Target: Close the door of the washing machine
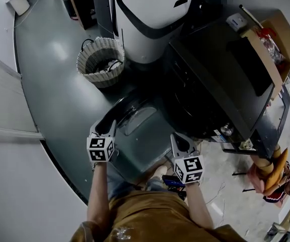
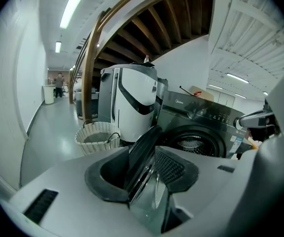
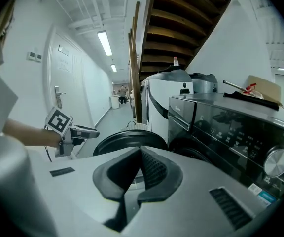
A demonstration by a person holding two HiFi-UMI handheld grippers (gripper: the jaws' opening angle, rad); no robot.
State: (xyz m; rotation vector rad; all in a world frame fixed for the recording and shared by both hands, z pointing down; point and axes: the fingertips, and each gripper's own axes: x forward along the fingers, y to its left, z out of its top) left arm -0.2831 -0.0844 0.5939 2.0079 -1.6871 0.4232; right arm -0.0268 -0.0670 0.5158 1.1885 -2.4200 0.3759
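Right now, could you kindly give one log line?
washing machine door open | left gripper open, straddling its edge | right gripper shut, empty

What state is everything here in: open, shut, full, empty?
Door: open, swung wide.
Washer: drum mouth uncovered.
Left gripper: open, door's edge seemingly between its jaws.
Right gripper: shut, empty.
Basket: upright, partly filled.
Box: open on the washer.
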